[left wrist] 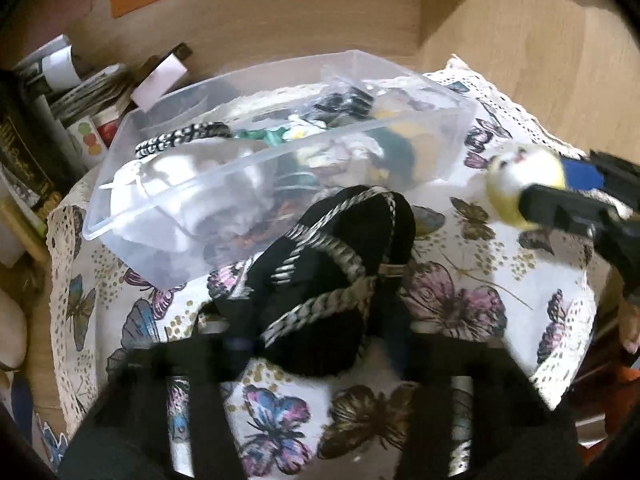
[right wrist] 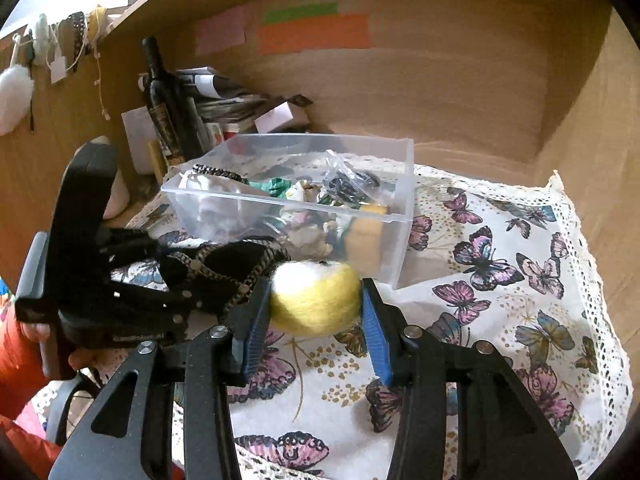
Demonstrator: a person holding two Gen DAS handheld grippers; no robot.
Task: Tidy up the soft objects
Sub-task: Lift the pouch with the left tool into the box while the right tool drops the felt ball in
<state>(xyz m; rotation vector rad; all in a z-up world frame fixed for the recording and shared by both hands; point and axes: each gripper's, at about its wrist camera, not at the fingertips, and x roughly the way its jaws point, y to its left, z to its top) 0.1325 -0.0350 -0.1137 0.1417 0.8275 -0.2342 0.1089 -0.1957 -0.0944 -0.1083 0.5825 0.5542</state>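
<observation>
A clear plastic box [left wrist: 120, 216] [right wrist: 402, 216] with several soft items stands on the butterfly cloth. My right gripper [right wrist: 316, 300] is shut on a yellow and white felt ball [right wrist: 316, 300], held above the cloth in front of the box; it also shows at the right in the left wrist view [left wrist: 516, 184]. My left gripper [left wrist: 312, 344] holds a black fabric item with silver braid trim [left wrist: 332, 272] between its fingers, just in front of the box. That item also shows in the right wrist view [right wrist: 232, 268].
The butterfly tablecloth [right wrist: 520, 280] covers the surface inside a wooden alcove. A dark bottle [right wrist: 160, 100], books and papers stand at the back left. Coloured sticky notes [right wrist: 316, 32] are on the back wall. Small items hang at the upper left.
</observation>
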